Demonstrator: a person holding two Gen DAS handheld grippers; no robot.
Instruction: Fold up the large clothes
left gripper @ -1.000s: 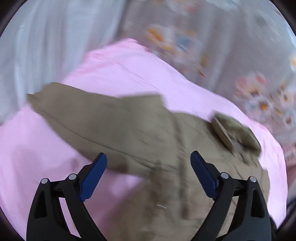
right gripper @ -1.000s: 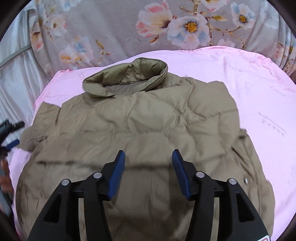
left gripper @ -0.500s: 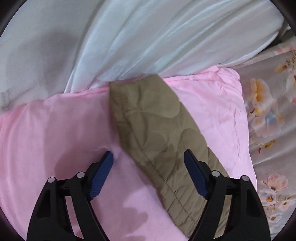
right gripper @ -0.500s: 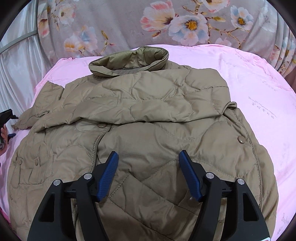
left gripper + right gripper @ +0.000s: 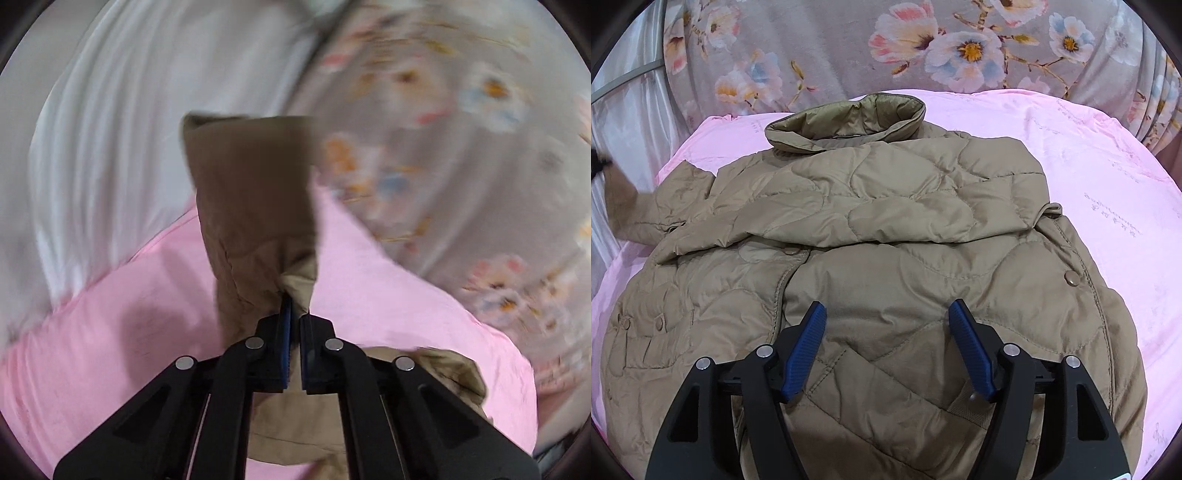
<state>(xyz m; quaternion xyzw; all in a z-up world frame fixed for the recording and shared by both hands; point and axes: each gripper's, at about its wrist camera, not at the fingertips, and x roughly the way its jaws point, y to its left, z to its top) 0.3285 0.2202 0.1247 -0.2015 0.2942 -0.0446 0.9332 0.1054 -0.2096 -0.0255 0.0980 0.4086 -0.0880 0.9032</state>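
A tan quilted jacket (image 5: 886,229) lies on a pink sheet (image 5: 1108,177), collar (image 5: 846,125) at the far side, one sleeve folded across the chest. My right gripper (image 5: 886,325) is open and empty, just above the jacket's lower front. My left gripper (image 5: 293,314) is shut on the jacket's other sleeve (image 5: 255,199) and holds it lifted off the sheet; the sleeve hangs up in front of the camera. That lifted sleeve shows blurred at the left edge of the right wrist view (image 5: 620,199).
A grey floral cloth (image 5: 923,48) rises behind the pink sheet. A white curtain (image 5: 122,122) hangs at the left. The sheet's left edge (image 5: 613,266) lies close to the jacket.
My left gripper has shut on the sleeve and lifted it. The right gripper has stayed open over the jacket and opened a little wider.
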